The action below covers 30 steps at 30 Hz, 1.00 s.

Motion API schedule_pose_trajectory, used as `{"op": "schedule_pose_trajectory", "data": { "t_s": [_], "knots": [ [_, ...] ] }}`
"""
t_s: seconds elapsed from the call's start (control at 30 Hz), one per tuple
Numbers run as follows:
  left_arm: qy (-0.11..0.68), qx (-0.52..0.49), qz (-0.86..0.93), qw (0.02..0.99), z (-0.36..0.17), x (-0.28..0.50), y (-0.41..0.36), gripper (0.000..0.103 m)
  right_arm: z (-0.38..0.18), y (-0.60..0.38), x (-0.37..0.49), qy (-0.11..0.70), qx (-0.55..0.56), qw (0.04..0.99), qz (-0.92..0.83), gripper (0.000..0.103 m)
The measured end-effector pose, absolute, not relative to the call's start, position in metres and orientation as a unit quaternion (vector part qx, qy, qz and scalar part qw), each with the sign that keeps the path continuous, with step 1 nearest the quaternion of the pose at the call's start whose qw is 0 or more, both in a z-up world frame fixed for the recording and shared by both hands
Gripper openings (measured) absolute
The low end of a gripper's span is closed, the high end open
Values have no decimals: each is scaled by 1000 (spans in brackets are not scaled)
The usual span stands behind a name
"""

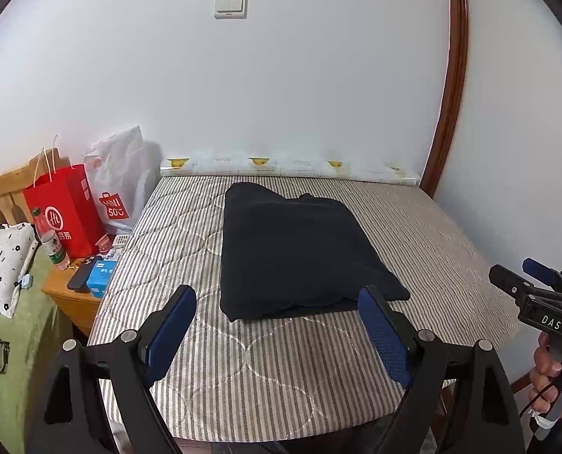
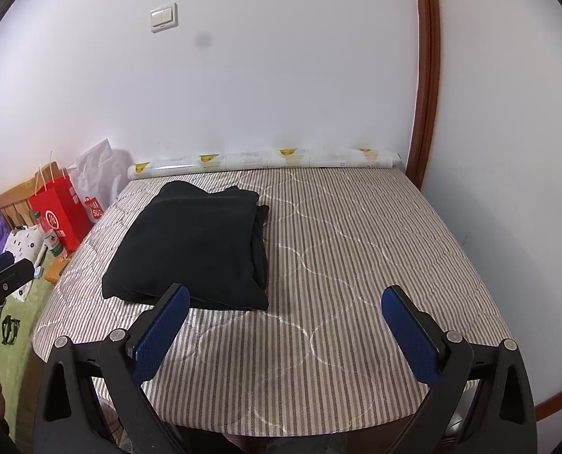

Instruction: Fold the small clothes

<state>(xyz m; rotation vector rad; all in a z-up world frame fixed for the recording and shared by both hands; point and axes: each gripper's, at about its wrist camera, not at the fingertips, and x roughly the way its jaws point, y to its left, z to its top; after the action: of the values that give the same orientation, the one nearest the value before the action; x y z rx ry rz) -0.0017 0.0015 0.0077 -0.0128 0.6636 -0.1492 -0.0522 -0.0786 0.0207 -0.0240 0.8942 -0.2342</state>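
A dark folded garment (image 1: 296,253) lies flat on the striped quilted pad (image 1: 243,370), near its middle. My left gripper (image 1: 277,297) hovers open just in front of the garment's near edge, its blue pads (image 1: 171,333) empty. In the right wrist view the same garment (image 2: 193,249) lies left of centre. There my right gripper (image 2: 284,293) stands open and empty over the striped pad (image 2: 337,265), to the right of the garment's near corner. The right gripper's tips (image 1: 523,276) also show at the far right of the left wrist view, held by a hand (image 1: 545,378).
A roll of patterned paper (image 1: 288,168) lies along the wall at the pad's far edge. Left of the pad stand a red bag (image 1: 65,212), a white bag (image 1: 120,181), a bottle (image 1: 52,244) and a wooden nightstand (image 1: 69,299) with a phone. A brown door frame (image 1: 453,87) rises at the right.
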Motion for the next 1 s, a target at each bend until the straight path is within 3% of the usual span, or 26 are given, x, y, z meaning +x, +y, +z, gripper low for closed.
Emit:
{"op": "schedule_pose_trajectory", "data": {
  "t_s": [1.0],
  "knots": [
    [321,-5,-76,944,9,-3,2,87,22,-85,-55,433,-4,895,-102,100]
  ]
}}
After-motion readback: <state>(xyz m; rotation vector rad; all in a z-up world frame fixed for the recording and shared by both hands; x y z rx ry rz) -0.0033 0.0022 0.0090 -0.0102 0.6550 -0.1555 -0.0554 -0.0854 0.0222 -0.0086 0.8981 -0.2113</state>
